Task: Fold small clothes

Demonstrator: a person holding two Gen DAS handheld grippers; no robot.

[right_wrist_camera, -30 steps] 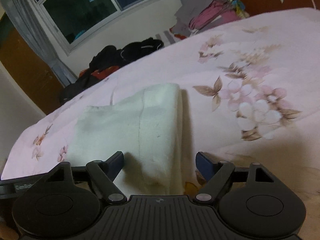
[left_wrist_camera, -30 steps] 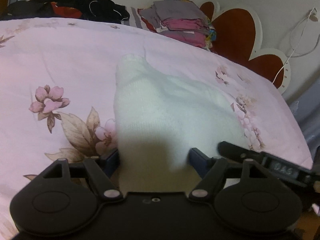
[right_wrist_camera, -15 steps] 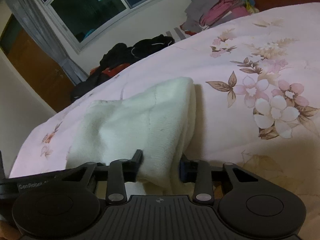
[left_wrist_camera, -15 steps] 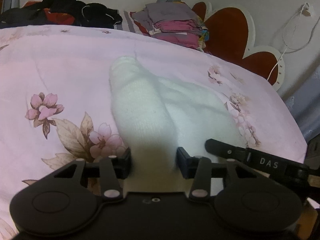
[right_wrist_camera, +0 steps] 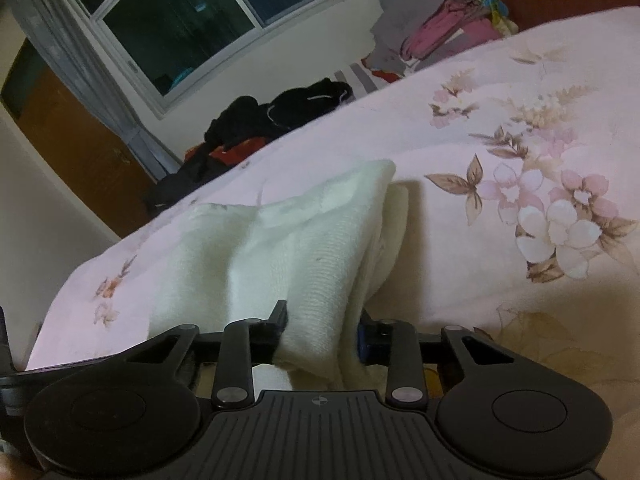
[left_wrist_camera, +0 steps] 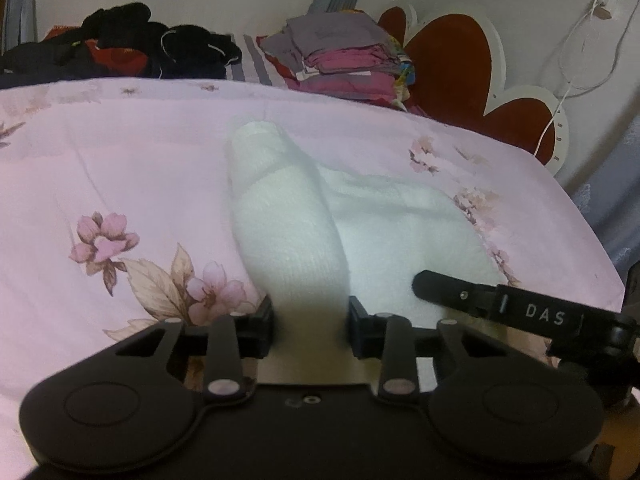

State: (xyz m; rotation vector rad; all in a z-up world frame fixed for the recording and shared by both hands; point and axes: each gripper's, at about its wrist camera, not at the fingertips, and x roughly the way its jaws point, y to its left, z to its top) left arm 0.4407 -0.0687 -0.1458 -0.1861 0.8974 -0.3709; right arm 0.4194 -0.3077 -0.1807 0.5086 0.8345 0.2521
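A white knit garment (left_wrist_camera: 288,236) is lying on the pink floral bedspread (left_wrist_camera: 120,184), its long axis running from the near edge of the bedspread away toward the stack of folded clothes (left_wrist_camera: 340,56) at the far side. The left gripper (left_wrist_camera: 310,322) is pinching a raised ridge of the knit at the near end, both fingers pressing into the fabric; that ridge is pointing up the bedspread to a rounded far tip. The right gripper (right_wrist_camera: 320,332) is clamping the other near portion of the same garment (right_wrist_camera: 288,248), with the cloth bunching and lifting between its fingers while the rest is draping flat on the bedspread (right_wrist_camera: 500,128). From the left wrist, one black finger of the right gripper (left_wrist_camera: 492,300) is showing just beside the garment's right edge. A heap of dark clothes (left_wrist_camera: 120,48) is sitting beyond the far edge of the bedspread, left of the folded stack.
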